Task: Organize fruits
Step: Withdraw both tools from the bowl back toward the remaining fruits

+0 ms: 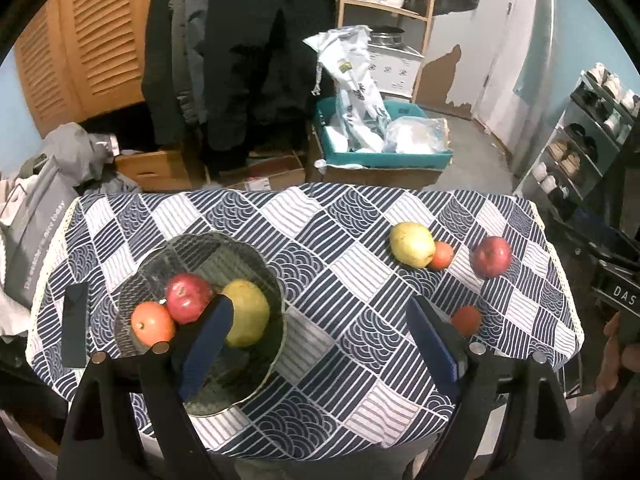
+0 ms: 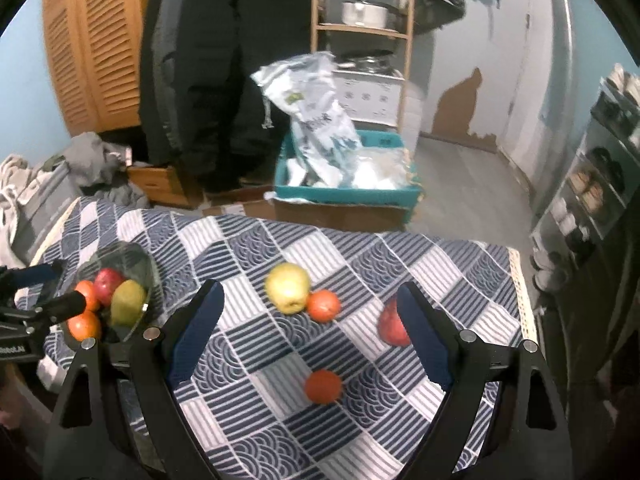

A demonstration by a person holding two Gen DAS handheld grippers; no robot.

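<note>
A dark glass bowl (image 1: 224, 248) on the left of the table holds a red apple (image 1: 187, 297), an orange (image 1: 152, 323) and a green pear (image 1: 247, 312); the right wrist view shows a second orange (image 2: 84, 325) in it. Loose on the cloth lie a yellow pear (image 1: 412, 244), a small orange (image 1: 442, 255), a red apple (image 1: 491, 256) and another orange (image 1: 466, 319). My left gripper (image 1: 320, 322) is open and empty above the bowl's right side. My right gripper (image 2: 310, 306) is open and empty above the loose orange (image 2: 323, 386).
The table carries a blue and white patterned cloth (image 1: 340, 216). A black phone (image 1: 75, 324) lies left of the bowl. Behind the table stand a teal crate with bags (image 1: 380, 152), cardboard boxes, hanging coats and a shoe rack (image 1: 580, 140) at the right.
</note>
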